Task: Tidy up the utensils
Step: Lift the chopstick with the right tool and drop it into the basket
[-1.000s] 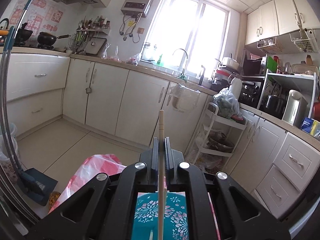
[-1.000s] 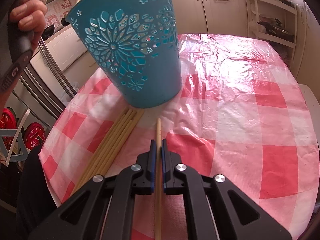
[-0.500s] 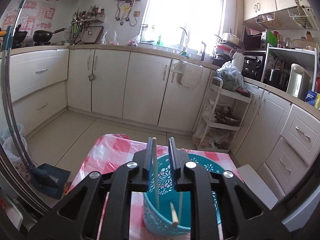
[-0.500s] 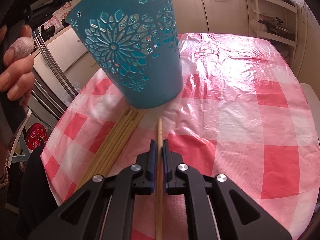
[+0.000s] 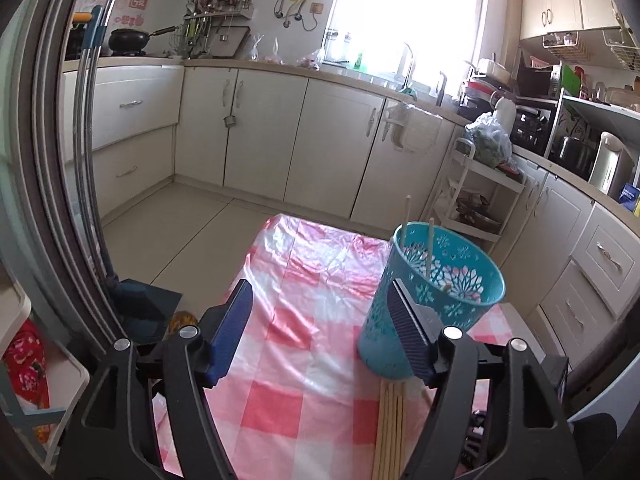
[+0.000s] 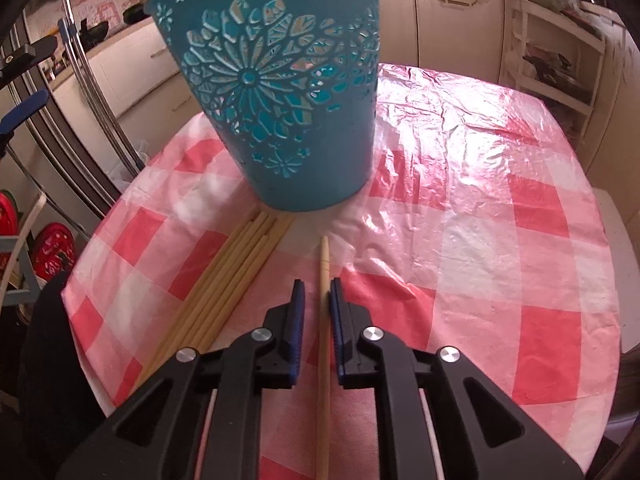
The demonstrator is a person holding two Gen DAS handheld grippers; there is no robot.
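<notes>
Right gripper (image 6: 317,308) nearest: its jaws look slightly apart around a single chopstick (image 6: 323,344), but by my reading they are clamped on it, since the stick runs straight between the pads with its tip aimed at the base of the teal basket (image 6: 276,92). The tip stops just short of the basket. Just beside it, on the basket's left-front side, lies a bundle of loose chopsticks (image 6: 224,284) flat on the pink checked tablecloth (image 6: 480,240), far ends touching or nearly touching the basket base.

Left gripper (image 5: 320,320): fingers well apart, have just been opening, nothing between them. The right pad overlaps the basket wall in view; contact unclear. The basket (image 5: 440,300) stands upright, and two chopsticks in the basket (image 5: 429,246) lean against its far rim. The loose bundle (image 5: 390,420) shows in front of the basket here too.

Step, as I judge it: left has finished a drop and is free; right has the next stick in hand. Next move calls for lifting that stick, tipping it upright over the basket rim and letting go, while left goes to the bundle for another.

Beyond the basket: kitchen cabinets (image 5: 280,140) and a bright window (image 5: 408,16).
</notes>
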